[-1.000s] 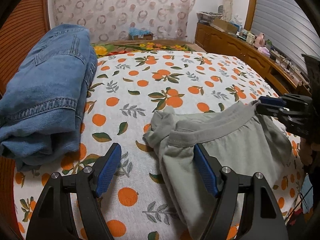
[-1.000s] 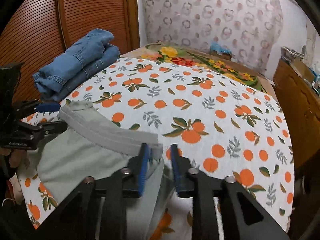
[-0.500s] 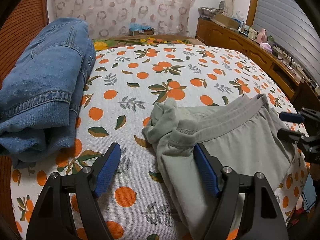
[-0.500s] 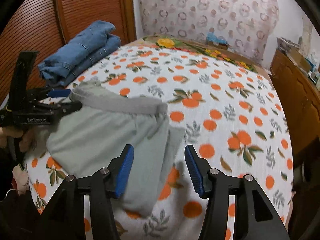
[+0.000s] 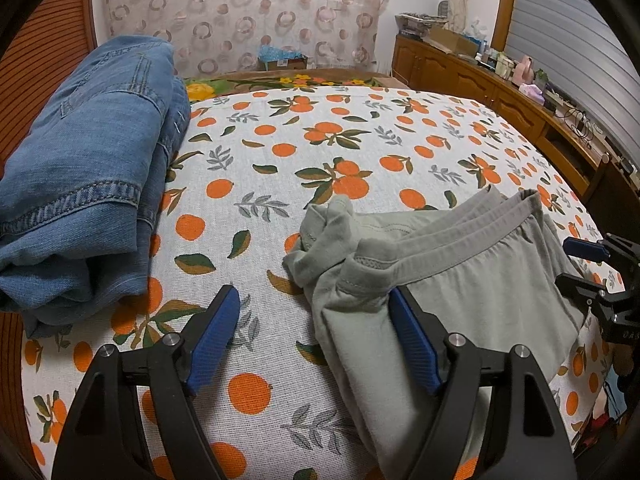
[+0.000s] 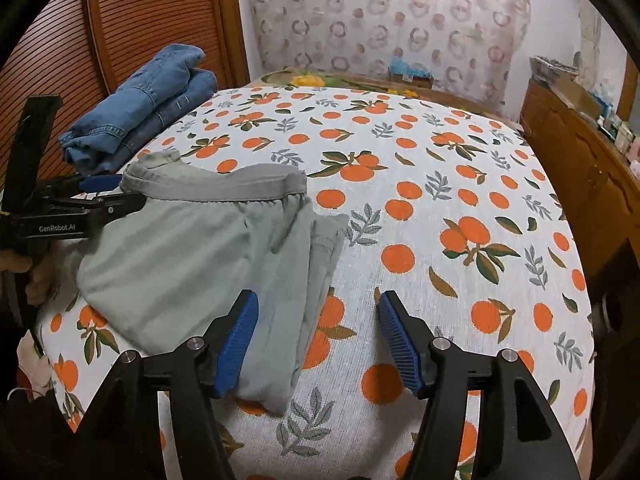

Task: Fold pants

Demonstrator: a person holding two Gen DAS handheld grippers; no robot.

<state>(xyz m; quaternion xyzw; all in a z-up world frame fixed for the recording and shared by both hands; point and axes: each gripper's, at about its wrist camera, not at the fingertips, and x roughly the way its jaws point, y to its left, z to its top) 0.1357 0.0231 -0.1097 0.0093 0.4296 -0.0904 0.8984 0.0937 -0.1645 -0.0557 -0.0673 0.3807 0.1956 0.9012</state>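
Observation:
The grey-green pants (image 5: 460, 292) lie folded on the orange-print bedsheet (image 5: 320, 168), waistband toward the far side; they also show in the right wrist view (image 6: 192, 256). My left gripper (image 5: 314, 336) is open and empty, its right finger against the pants' left edge. My right gripper (image 6: 316, 340) is open and empty, just above the pants' right folded edge. The right gripper shows at the right of the left wrist view (image 5: 592, 268). The left gripper shows at the left of the right wrist view (image 6: 100, 196).
A folded stack of blue jeans (image 5: 80, 176) lies at the bed's left side by a slatted wooden door (image 6: 120, 32). A wooden cabinet (image 5: 500, 88) with clutter runs along the right. A patterned curtain hangs behind the bed.
My right gripper let go of the waistband corner, opened wide and pulled back toward the near edge. The pants settled flat. My left gripper stayed open and barely moved.

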